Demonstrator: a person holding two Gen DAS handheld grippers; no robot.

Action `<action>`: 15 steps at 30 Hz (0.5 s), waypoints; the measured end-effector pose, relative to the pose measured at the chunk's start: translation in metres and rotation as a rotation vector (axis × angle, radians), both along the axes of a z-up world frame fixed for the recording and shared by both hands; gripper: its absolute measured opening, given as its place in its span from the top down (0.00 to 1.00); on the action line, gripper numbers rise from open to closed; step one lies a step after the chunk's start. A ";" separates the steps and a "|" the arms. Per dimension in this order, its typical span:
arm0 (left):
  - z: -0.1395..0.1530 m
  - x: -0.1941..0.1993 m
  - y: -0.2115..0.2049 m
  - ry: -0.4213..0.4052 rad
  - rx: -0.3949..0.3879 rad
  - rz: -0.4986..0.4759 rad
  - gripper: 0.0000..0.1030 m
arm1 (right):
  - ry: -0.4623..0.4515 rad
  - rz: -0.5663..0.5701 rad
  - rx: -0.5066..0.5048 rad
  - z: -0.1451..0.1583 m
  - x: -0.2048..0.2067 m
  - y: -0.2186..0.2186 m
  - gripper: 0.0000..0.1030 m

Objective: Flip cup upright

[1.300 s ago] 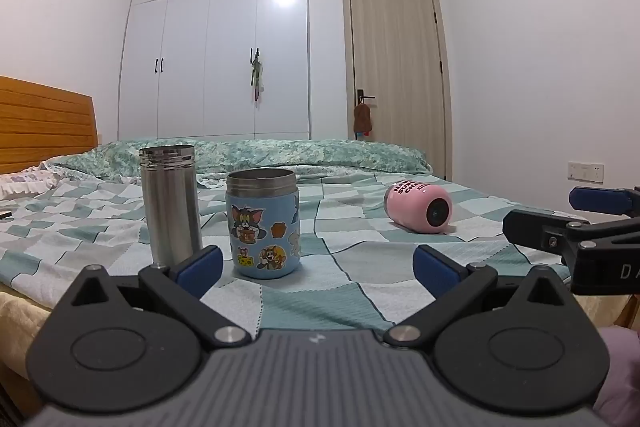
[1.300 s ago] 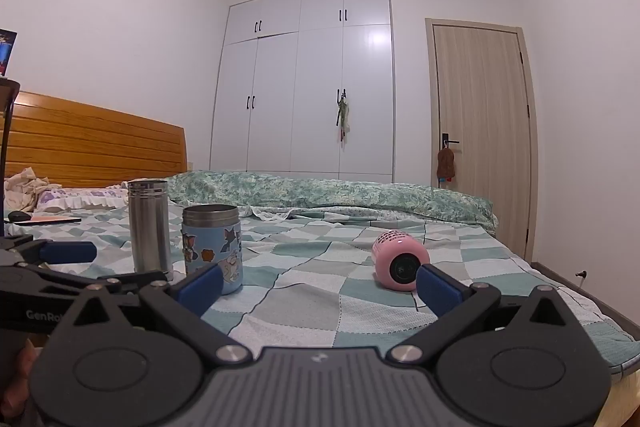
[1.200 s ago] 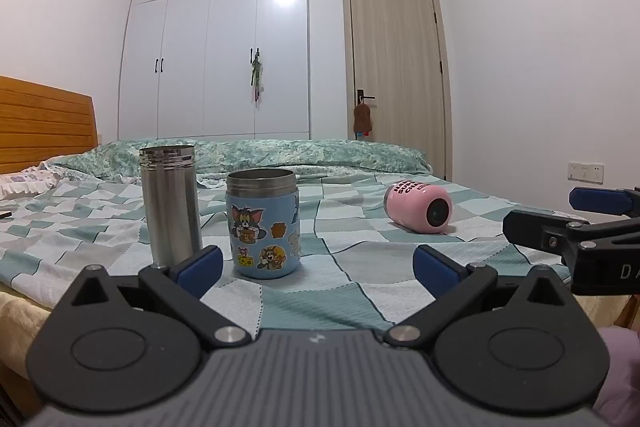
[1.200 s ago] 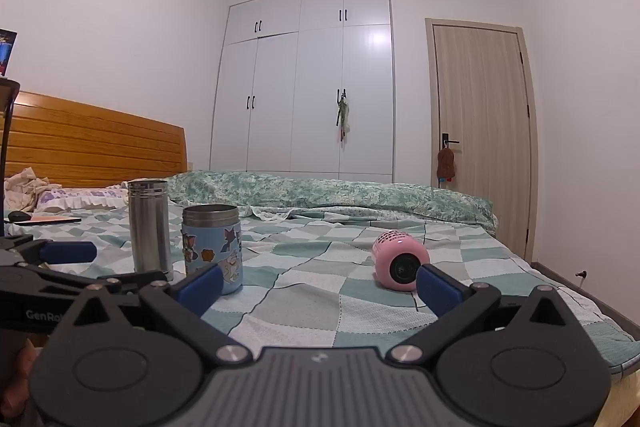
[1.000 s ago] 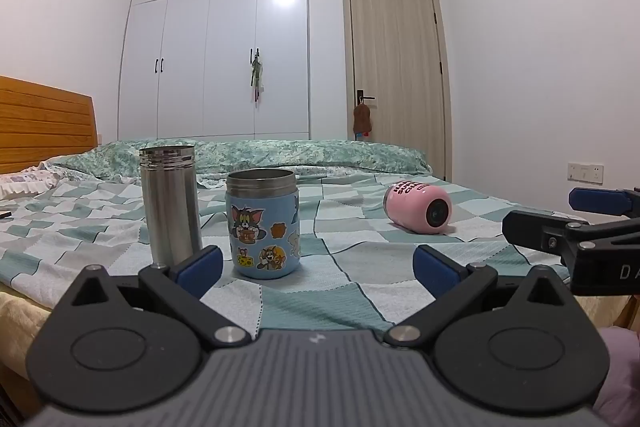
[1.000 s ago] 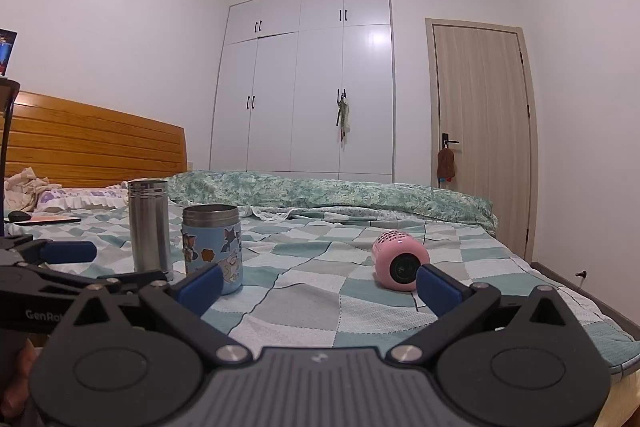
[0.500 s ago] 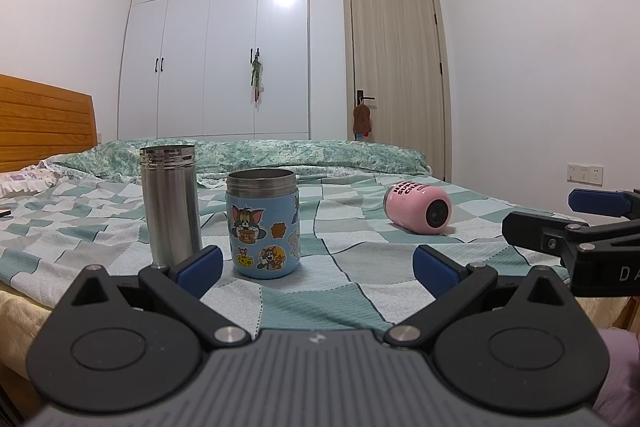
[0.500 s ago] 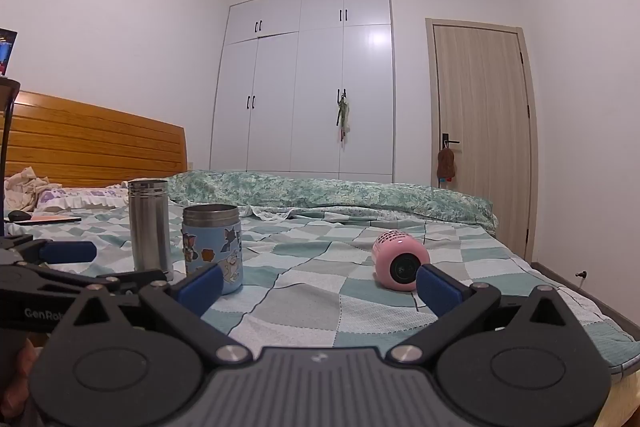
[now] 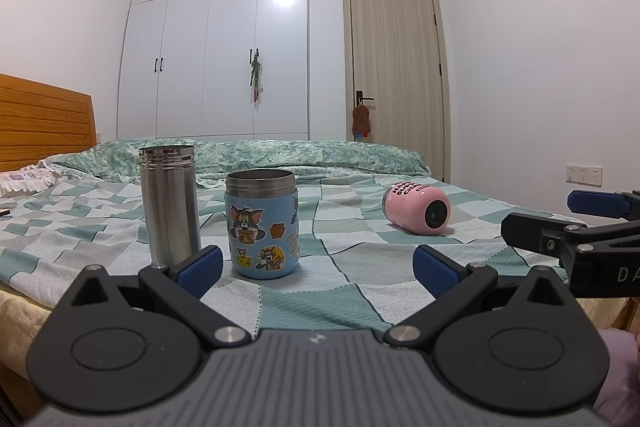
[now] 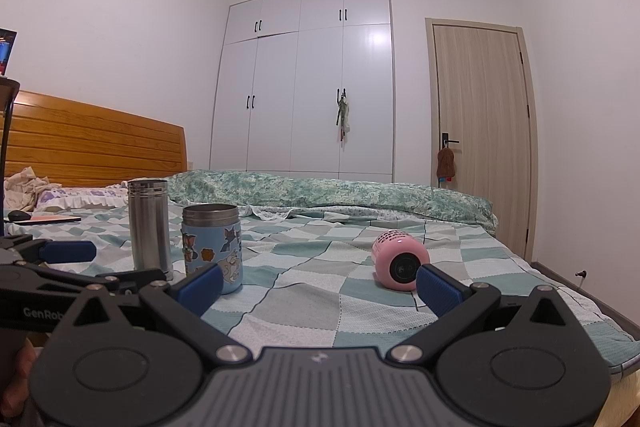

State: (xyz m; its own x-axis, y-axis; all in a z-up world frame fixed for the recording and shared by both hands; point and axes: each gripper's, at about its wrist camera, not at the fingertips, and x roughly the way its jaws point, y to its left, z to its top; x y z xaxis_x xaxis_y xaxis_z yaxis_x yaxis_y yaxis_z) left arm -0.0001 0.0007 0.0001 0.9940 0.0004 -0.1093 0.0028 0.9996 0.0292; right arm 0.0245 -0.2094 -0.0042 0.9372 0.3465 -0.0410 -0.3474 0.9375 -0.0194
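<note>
Pink cup [image 10: 400,261] on its side on my checked bedspread [image 10: 320,291], both grippers, left gripper [image 9: 316,267] and right gripper [image 10: 319,286], spread wide, holding nothing.

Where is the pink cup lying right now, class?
In both wrist views the pink cup lies on its side on the checked bedspread, apart and to the right of the upright blue cartoon cup, toward the door side.

Checkered bed [image 9: 328,291] holds a steel flask [image 9: 169,203] and blue cartoon cup [image 9: 262,223] upright, pink cup [image 9: 416,209] lying sideways far right.
</note>
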 end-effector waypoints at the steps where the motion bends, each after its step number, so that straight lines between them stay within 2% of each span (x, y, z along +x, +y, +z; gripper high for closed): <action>1: 0.000 0.000 0.000 0.000 -0.001 0.000 0.00 | 0.000 0.000 0.000 0.000 0.000 0.000 0.00; 15: 0.002 0.002 -0.005 0.001 -0.003 0.000 0.00 | 0.002 0.000 -0.002 0.000 0.001 0.000 0.00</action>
State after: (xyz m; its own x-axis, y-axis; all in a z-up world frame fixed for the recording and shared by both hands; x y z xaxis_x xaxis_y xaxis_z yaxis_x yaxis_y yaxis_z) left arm 0.0019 -0.0043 0.0017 0.9939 -0.0004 -0.1101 0.0033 0.9997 0.0261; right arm 0.0251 -0.2091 -0.0042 0.9371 0.3462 -0.0441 -0.3473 0.9375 -0.0208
